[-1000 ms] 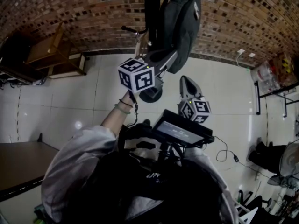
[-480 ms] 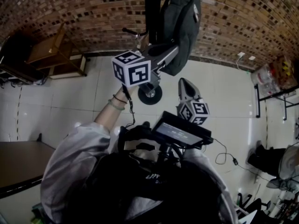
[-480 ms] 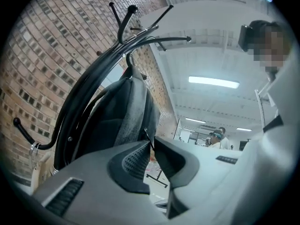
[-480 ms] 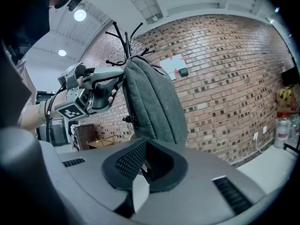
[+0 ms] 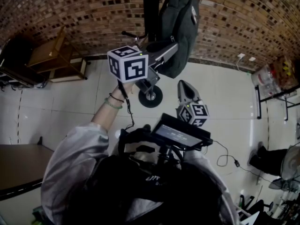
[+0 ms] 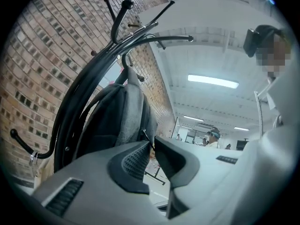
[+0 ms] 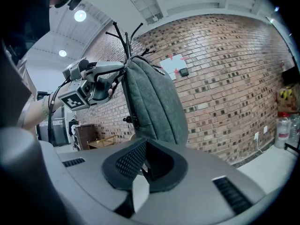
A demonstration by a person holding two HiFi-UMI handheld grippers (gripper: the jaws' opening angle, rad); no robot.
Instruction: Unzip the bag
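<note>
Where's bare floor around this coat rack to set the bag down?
Bare tile floor lies left of the wheeled base, toward the wooden shelf, and right of the bag below the brick wall. Crowded at far right: bottles, cable.

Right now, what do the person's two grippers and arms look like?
The left gripper and the right gripper are both pale grey plastic, with dark ridged pads on the jaws. Each carries a white cube with black square markers. The left arm wears a light grey sleeve and a pale green wristband. A thin black cable hangs beside it.
</note>
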